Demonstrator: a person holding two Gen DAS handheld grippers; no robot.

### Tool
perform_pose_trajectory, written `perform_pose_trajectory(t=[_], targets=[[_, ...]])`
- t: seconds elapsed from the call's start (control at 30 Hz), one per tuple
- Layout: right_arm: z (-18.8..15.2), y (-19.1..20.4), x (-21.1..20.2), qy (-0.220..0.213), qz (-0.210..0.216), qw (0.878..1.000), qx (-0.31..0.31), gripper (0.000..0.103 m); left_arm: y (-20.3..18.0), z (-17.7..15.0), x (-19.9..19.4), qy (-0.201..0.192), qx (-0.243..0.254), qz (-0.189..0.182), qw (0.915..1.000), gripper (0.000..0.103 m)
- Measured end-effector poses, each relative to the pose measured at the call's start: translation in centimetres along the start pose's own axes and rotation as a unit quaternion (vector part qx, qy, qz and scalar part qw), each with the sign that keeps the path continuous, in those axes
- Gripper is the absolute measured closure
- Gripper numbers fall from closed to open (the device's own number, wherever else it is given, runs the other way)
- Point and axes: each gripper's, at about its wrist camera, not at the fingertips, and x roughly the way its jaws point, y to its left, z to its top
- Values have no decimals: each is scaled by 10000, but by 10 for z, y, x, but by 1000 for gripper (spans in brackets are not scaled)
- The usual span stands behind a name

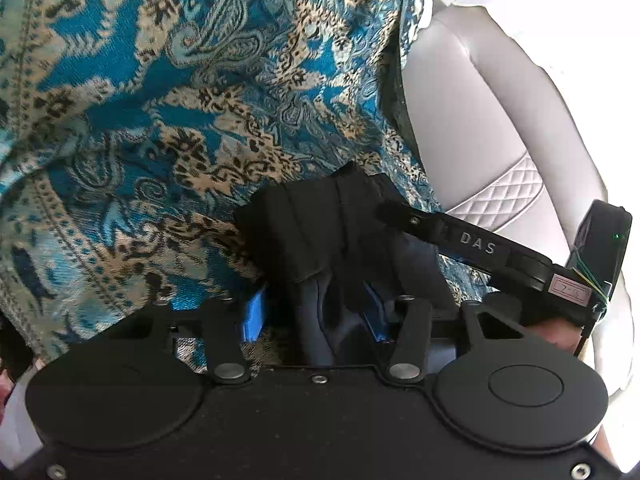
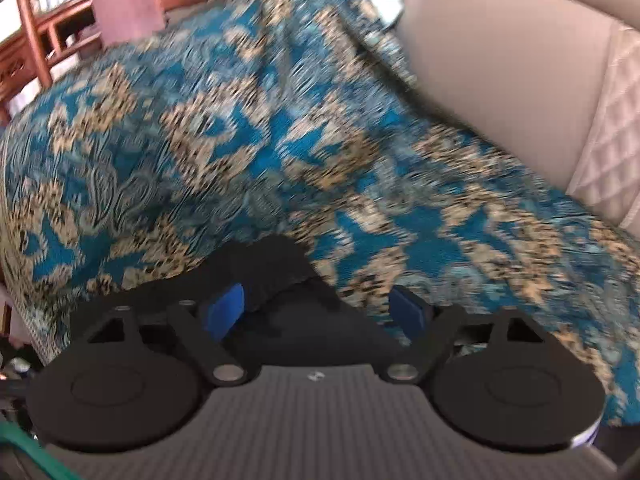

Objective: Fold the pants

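Observation:
The pants (image 1: pixel 320 232) are dark, nearly black fabric, bunched in a small heap on a blue and tan paisley throw (image 1: pixel 180 92). In the left wrist view my left gripper (image 1: pixel 316 312) has its blue pads on either side of the bunched fabric and is shut on it. The right gripper's black arm (image 1: pixel 480 248) reaches into the same bunch from the right. In the right wrist view the pants (image 2: pixel 288 312) fill the space between the blue pads (image 2: pixel 224 312) of my right gripper (image 2: pixel 320 312), whose jaws stand wide apart. This view is blurred by motion.
The paisley throw (image 2: pixel 240 140) covers a seat. A pale leather sofa cushion (image 1: pixel 480 120) with a quilted panel lies to the right, also in the right wrist view (image 2: pixel 520 80). Wooden furniture (image 2: pixel 40 32) stands behind at the upper left.

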Motion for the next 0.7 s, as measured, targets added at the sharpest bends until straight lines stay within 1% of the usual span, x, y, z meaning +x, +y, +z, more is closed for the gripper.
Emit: perform_pose_trajectory(t=[0.03, 0.1, 0.13, 0.17, 0.2, 0.23, 0.27, 0.3, 0.33, 0.37, 0.4, 0.43, 0.47, 0.5, 0.57, 0.6, 0.67, 0.7], targets=[[0, 1, 2, 38, 69, 10000, 15, 13, 1, 0, 0, -43, -24, -26, 10000, 56], [0, 1, 7, 137, 321, 9992, 185, 22, 5, 1, 1, -82, -100, -112, 9999, 54], [0, 0, 9, 159, 448, 9986, 246, 33, 8, 2, 2, -99, -177, -183, 9996, 51], [-1, 1, 8, 144, 541, 9981, 255, 38, 12, 3, 2, -111, -289, -292, 9991, 46], [-2, 1, 5, 140, 587, 9980, 210, 39, 16, 4, 2, -120, -404, -431, 9982, 43], [-4, 1, 4, 164, 650, 9976, 151, 38, 19, 5, 3, -124, -500, -592, 9969, 33], [-4, 1, 4, 194, 689, 9974, 115, 30, 21, 6, 5, -125, -564, -724, 9957, 26], [-4, 0, 4, 234, 689, 9973, 85, 30, 20, 7, 6, -133, -565, -740, 9956, 28], [-4, -1, 4, 285, 708, 9970, 89, 34, 15, 8, 7, -135, -412, -606, 9972, 37], [-4, -2, 4, 319, 732, 9967, 122, 46, 8, 8, 9, -176, -103, -300, 9993, 70], [-4, 0, 3, 328, 764, 9964, 139, 62, 1, 7, 11, -199, 191, 28, 9996, 75], [-3, 3, 2, 299, 788, 9963, 163, 67, -2, 6, 12, -227, 357, 89, 9991, 77], [-4, 7, -1, 221, 696, 9972, 161, 75, -3, 6, 11, -273, 389, 38, 9989, 80], [-4, 11, -3, 166, 629, 9978, 97, 81, -7, 6, 10, -267, 482, 49, 9985, 81], [-2, 17, -9, 21, 493, 9987, 85, 84, -16, 8, 10, -389, 802, 149, 9959, 86], [1, 18, -13, -104, 462, 9988, 156, 85, -19, 12, 10, -432, 889, 133, 9950, 89], [14, 19, -18, -352, 427, 9982, 242, 87, -25, 30, 10, -535, 903, -12, 9945, 90], [26, 20, -18, -478, 380, 9979, 223, 87, -27, 39, 9, -603, 900, -61, 9941, 90]])
